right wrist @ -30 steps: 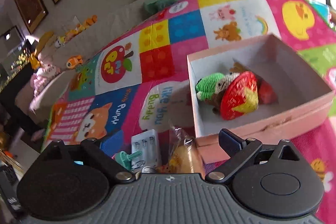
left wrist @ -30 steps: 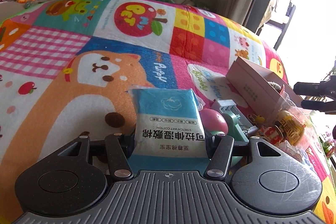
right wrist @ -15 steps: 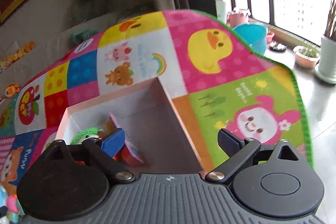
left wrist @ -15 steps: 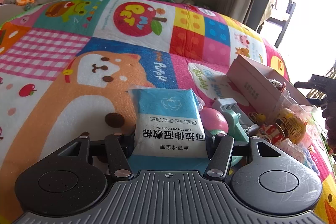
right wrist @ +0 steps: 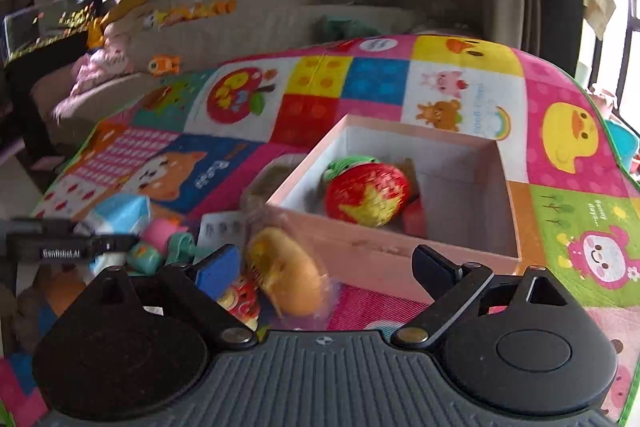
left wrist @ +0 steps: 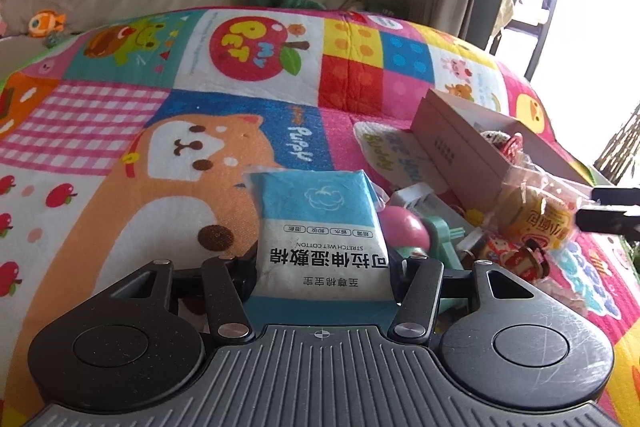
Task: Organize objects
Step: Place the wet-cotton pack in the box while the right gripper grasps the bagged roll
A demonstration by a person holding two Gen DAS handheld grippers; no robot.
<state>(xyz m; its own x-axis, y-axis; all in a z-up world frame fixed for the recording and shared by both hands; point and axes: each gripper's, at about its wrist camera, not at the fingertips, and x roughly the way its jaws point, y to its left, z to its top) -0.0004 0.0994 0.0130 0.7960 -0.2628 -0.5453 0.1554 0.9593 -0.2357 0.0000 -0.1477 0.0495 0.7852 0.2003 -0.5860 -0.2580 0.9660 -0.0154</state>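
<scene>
A blue and white pack of wet cotton wipes (left wrist: 320, 227) lies on the play mat, and my left gripper (left wrist: 320, 263) is shut on it, its jaws closing a little tighter on the sides. The left gripper's fingers (right wrist: 72, 247) also show at the left edge of the right wrist view. My right gripper (right wrist: 326, 263) is open wide, low over the mat. A yellow bun in clear wrap (right wrist: 286, 271) lies between and just ahead of its fingers, untouched. Behind the bun stands the open pink box (right wrist: 380, 251) holding a crochet strawberry (right wrist: 366, 195).
Beside the wipes lie a pink ball (left wrist: 402, 231), a teal toy (left wrist: 444, 239), a white battery pack (right wrist: 222, 229) and a small red figure (left wrist: 504, 251). The right gripper's fingers (left wrist: 612, 207) reach in past the bun (left wrist: 532, 219). A sofa with toys runs behind the mat.
The right gripper swung right over the box's far side, then came back left and now faces the wrapped bun. The left gripper has stayed on the wipes pack.
</scene>
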